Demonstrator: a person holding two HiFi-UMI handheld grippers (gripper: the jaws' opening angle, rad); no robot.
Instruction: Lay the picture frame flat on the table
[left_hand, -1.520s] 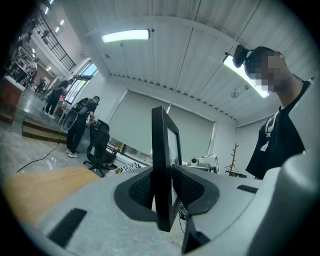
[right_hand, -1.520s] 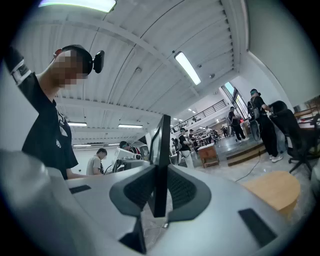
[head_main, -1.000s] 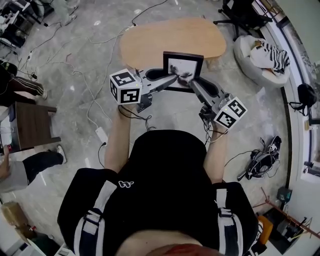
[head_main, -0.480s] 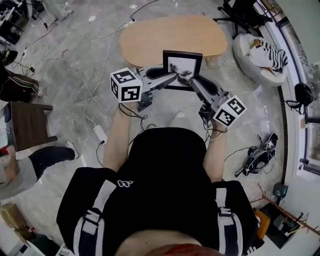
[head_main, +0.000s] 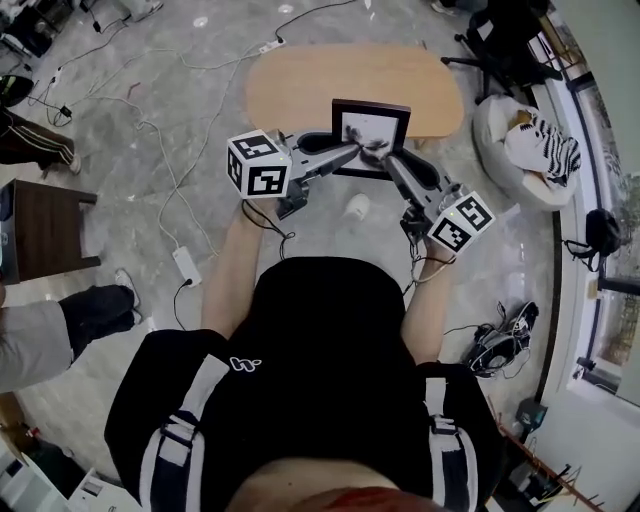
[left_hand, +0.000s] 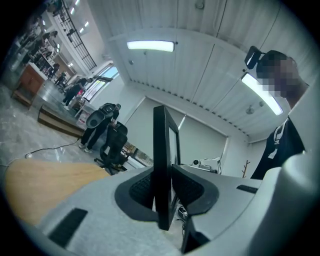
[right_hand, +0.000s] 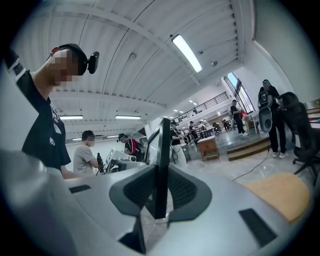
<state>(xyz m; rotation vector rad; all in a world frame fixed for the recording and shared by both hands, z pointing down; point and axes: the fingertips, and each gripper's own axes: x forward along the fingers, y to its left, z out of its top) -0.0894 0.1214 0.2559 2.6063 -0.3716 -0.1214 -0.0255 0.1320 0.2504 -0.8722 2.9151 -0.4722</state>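
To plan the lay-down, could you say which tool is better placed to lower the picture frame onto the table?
Left, marginally: both clamp the picture frame low down, but the left tool sits farther forward, nearer the table; the right tool sits back.

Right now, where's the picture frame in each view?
Head view: picture frame upper centre, overlapping the wooden table's near edge.
Left gripper view: frame centre, edge-on between the jaws.
Right gripper view: frame centre, edge-on between the jaws.
Landmark: the table, lower left in left gripper view, lower right in right.

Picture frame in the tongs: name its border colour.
Black: the black-bordered rectangular picture frame shows best in the head view.
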